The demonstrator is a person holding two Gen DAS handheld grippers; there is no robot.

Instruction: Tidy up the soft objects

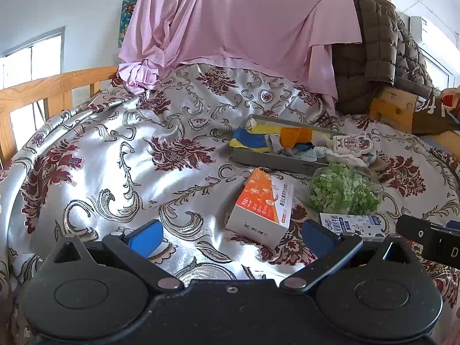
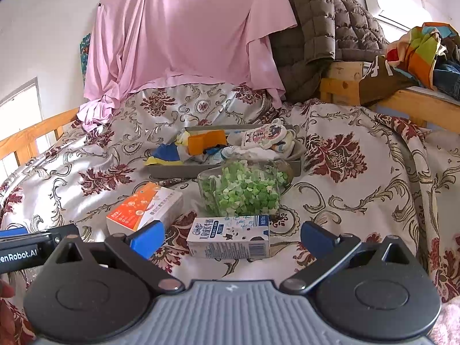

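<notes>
Both grippers are hovering over the floral satin bedspread (image 2: 359, 132) — left gripper (image 1: 230, 234) and right gripper (image 2: 231, 237), jaws apart, gripping nothing. Ahead, a white-and-blue milk carton (image 2: 230, 235) is lying before a bag of green pieces (image 2: 244, 189); soft cloths (image 2: 258, 141) are filling the grey tray (image 2: 184, 169) mid-bed.

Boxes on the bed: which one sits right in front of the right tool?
The blue-and-white milk carton, lying between its open fingers; the orange-and-white box sits farther left.

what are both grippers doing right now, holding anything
Left gripper: open, holding nothing, above the bedspread.
Right gripper: open, holding nothing, milk carton just ahead.
</notes>
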